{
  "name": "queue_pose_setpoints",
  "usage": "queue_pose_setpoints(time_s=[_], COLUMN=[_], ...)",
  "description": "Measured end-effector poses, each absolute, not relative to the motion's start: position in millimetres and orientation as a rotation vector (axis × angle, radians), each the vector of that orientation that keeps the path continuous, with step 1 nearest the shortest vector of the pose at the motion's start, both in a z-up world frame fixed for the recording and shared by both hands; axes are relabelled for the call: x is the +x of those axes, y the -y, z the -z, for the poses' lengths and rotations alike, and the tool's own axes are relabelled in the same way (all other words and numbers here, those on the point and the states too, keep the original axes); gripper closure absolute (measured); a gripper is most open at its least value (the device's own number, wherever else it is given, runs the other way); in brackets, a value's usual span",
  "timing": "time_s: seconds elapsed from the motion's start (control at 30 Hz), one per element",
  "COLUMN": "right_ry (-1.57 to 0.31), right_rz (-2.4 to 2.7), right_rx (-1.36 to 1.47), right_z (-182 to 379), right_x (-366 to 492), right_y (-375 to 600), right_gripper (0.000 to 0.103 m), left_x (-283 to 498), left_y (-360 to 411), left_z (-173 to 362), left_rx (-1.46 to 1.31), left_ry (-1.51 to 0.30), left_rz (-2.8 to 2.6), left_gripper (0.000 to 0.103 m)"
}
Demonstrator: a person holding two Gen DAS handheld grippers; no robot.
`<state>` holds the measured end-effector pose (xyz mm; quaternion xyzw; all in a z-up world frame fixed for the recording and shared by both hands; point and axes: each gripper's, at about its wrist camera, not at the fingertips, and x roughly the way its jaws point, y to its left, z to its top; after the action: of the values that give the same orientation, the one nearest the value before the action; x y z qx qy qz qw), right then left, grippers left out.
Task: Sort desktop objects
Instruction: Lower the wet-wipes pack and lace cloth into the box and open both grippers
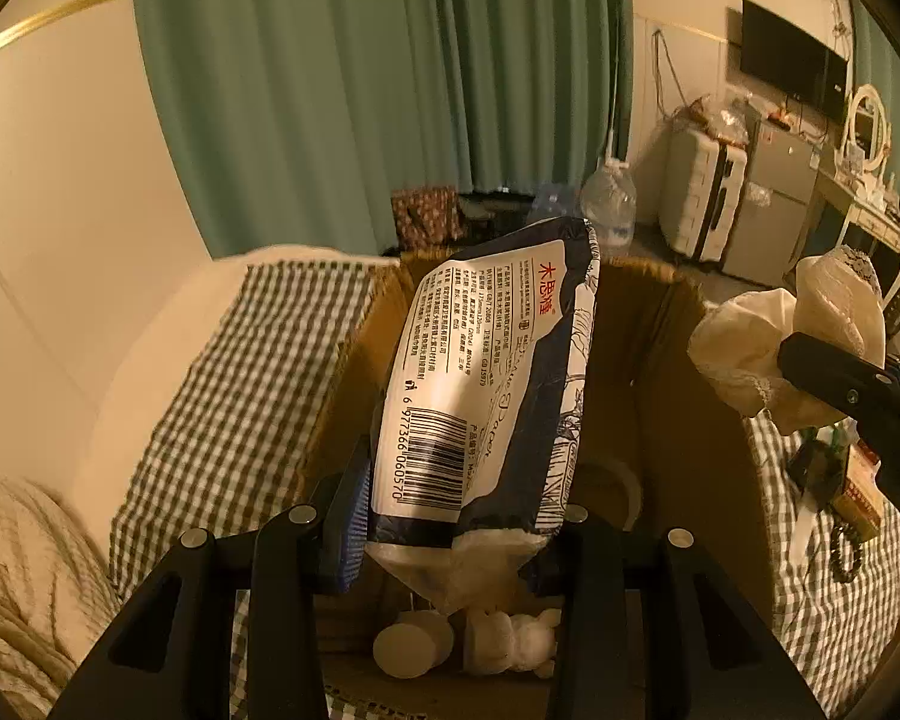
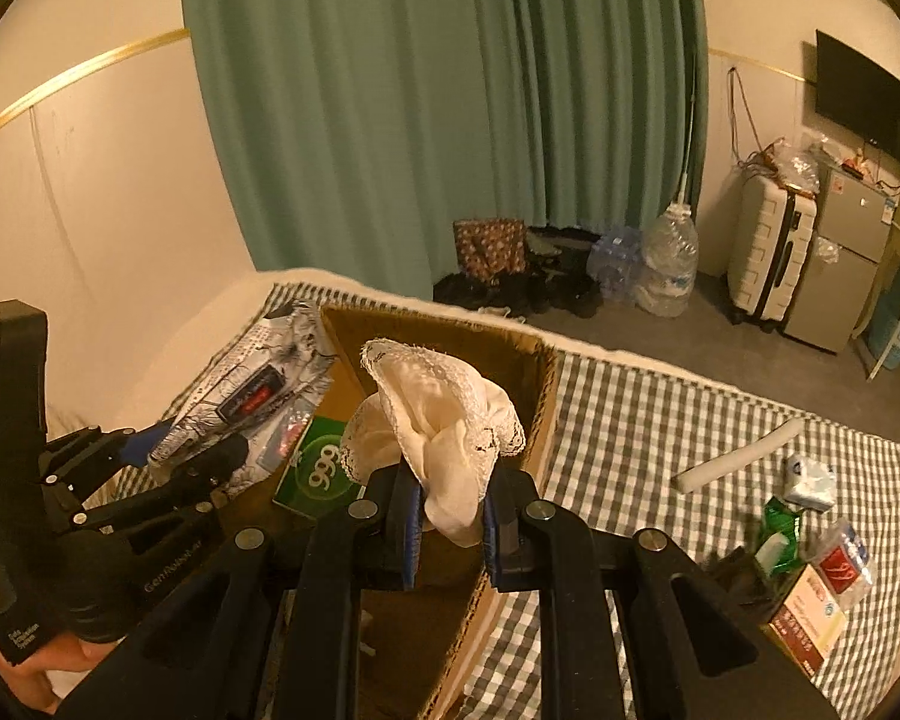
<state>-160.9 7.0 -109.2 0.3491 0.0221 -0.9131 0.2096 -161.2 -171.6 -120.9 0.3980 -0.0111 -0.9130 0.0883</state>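
Tissue pack (image 1: 486, 396) upright over cardboard box (image 1: 678, 420); cream lace cloth (image 2: 444, 420) bunched

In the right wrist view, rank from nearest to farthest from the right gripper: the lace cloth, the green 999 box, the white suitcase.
1. lace cloth, clamped in the right gripper.
2. green 999 box, just left, in the cardboard box.
3. white suitcase, far right, by the wall.

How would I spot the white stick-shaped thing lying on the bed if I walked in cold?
Start at the open cardboard box on the green-checked bedspread. To its right, in the right wrist view, a white cylinder lies alone on the checks, slanting up to the right. Unlike the crumpled packets nearer the bed's edge, it is plain, smooth and straight.
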Motion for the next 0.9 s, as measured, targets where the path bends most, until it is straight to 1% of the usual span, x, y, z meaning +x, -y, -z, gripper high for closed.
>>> queue_pose_setpoints(time_s=[0.33,0.43,0.67,0.73,0.77,0.8,0.83,0.87,0.9], right_ry=[-0.082,-0.09,-0.097,-0.091,-0.088,-0.089,-0.089,-0.087,-0.082], right_rz=[2.479,2.47,2.454,2.456,2.458,2.465,2.477,2.483,2.486], right_rx=[1.044,1.055,1.074,1.073,1.072,1.07,1.064,1.059,1.055], right_z=[140.4,145.3,153.1,152.7,151.3,149.9,146.8,144.2,141.3], right_x=[-176.9,-179.8,-182.4,-181.7,-181.3,-180.7,-178.8,-177.8,-176.6], right_y=[10.2,14.7,22.7,23.6,23.9,23.5,23.1,22.1,21.1], right_gripper=[0.087,0.086,0.085,0.08,0.071,0.067,0.06,0.057,0.057], left_x=[-175.1,-176.0,-177.5,-176.5,-175.8,-174.8,-174.5,-173.7,-172.9], left_y=[171.8,173.0,184.7,184.5,184.0,184.0,184.3,184.2,184.0], left_z=[147.1,152.9,156.6,155.1,153.1,150.9,149.4,147.4,145.8], left_rx=[1.28,1.293,1.314,1.308,1.302,1.294,1.287,1.28,1.276], left_ry=[0.028,0.029,-0.005,-0.004,-0.005,-0.006,-0.007,-0.008,-0.003], left_rz=[2.673,2.655,2.639,2.641,2.644,2.65,2.654,2.658,2.661], left_gripper=[0.063,0.057,0.053,0.047,0.045,0.04,0.039,0.039,0.039])
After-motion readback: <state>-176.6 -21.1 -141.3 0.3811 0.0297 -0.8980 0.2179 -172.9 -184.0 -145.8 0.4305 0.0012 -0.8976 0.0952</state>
